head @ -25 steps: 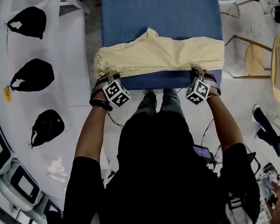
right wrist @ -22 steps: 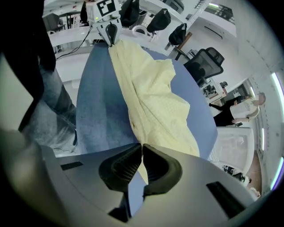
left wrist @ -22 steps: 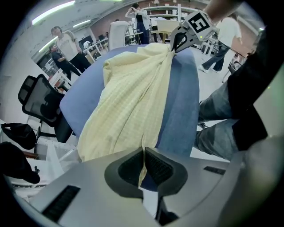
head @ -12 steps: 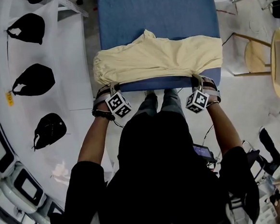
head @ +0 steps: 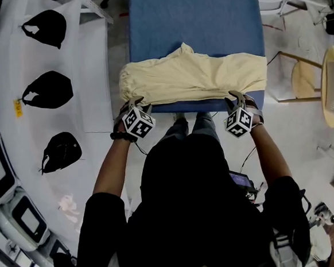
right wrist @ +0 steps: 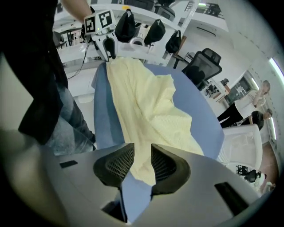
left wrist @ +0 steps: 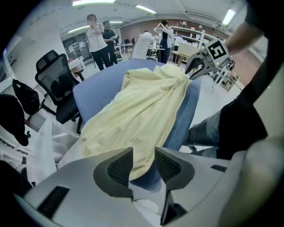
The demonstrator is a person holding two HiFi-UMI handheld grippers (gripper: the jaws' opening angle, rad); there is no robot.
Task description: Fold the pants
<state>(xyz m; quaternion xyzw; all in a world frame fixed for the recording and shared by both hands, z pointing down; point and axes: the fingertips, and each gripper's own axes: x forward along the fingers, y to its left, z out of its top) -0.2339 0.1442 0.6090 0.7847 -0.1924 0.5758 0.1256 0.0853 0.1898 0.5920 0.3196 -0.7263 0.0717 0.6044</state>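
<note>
The pale yellow pants (head: 194, 76) lie folded in a long band across the near part of the blue table (head: 195, 18). My left gripper (head: 135, 104) hovers at the band's near left corner. My right gripper (head: 235, 99) is at the near right corner. In the left gripper view the jaws (left wrist: 144, 155) have just been opening and stand apart; the pants' edge (left wrist: 142, 106) lies below the gap, unpinched. In the right gripper view the jaws (right wrist: 142, 153) have also just been opening, with the cloth (right wrist: 146, 102) loose beneath them. Each gripper sees the other across the band.
Several black bags (head: 48, 90) lie on a white sheet left of the table. A wooden stool (head: 306, 76) stands to the right. A black office chair (left wrist: 53, 84) and people standing are beyond the table's far side. My legs are against the table's near edge.
Both grippers have opened and let go of the pants' near edge. They have lifted a little and drawn back toward me. The folded band stays lying on the table.
</note>
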